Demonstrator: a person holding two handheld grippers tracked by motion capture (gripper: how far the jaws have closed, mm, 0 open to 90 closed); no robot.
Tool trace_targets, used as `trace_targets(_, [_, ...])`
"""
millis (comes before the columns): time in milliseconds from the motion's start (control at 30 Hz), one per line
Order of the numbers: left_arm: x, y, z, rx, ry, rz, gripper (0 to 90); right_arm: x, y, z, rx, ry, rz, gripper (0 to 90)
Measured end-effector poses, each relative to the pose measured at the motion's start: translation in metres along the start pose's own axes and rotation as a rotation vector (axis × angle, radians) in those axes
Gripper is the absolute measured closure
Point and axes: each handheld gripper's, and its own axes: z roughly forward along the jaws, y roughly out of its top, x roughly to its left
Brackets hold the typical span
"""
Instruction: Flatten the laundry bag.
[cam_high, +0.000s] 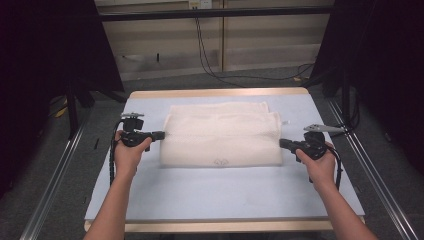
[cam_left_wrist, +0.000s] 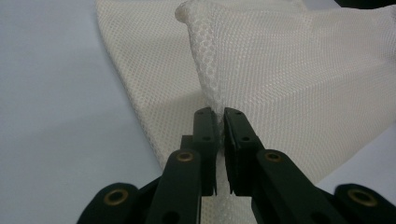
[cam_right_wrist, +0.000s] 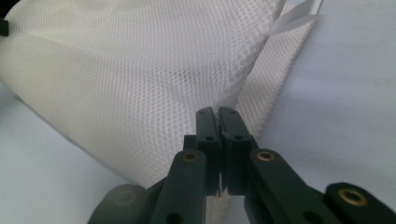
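A cream waffle-weave towel lies folded in the middle of the pale blue table, with a small embroidered mark near its front edge. My left gripper is at the towel's left edge, shut on a pinched-up fold of the cloth. At the towel's right edge my right gripper is shut on the cloth as well, where the fabric rises from between its jaws. A white label tag sticks out at the towel's far corner.
The table has a wooden rim at the back. Black curtains and stands flank both sides. Cables run over the grey floor behind the table. Metal rails run along the floor at left and right.
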Motion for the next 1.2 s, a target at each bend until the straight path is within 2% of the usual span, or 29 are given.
trace_targets(67, [0.0,-0.003,-0.002,0.003,0.001,0.013,84.0,0.001,-0.002,-0.003,-0.002,0.005,-0.013,88.3])
trace_targets(200, [0.0,-0.011,-0.004,0.0,-0.014,-0.007,84.0,0.003,-0.008,-0.008,0.004,0.017,-0.025,88.4])
trace_targets(333, [-0.002,-0.021,-0.008,0.003,-0.024,-0.003,84.0,0.004,-0.016,-0.011,0.01,0.024,-0.04,88.4])
trace_targets(367, [-0.001,-0.023,-0.008,0.007,-0.027,0.001,84.0,0.005,-0.018,-0.012,0.009,0.027,-0.041,88.3])
trace_targets(500, [0.0,-0.034,-0.009,0.007,-0.037,-0.023,83.9,0.006,-0.025,-0.015,0.015,0.034,-0.043,88.2])
trace_targets(967, [-0.002,-0.058,-0.013,0.026,-0.059,-0.017,83.2,0.011,-0.042,-0.022,0.049,0.044,-0.057,88.4])
trace_targets(1200, [0.001,-0.07,-0.009,0.033,-0.066,-0.039,82.8,0.011,-0.048,-0.022,0.065,0.061,-0.057,88.6])
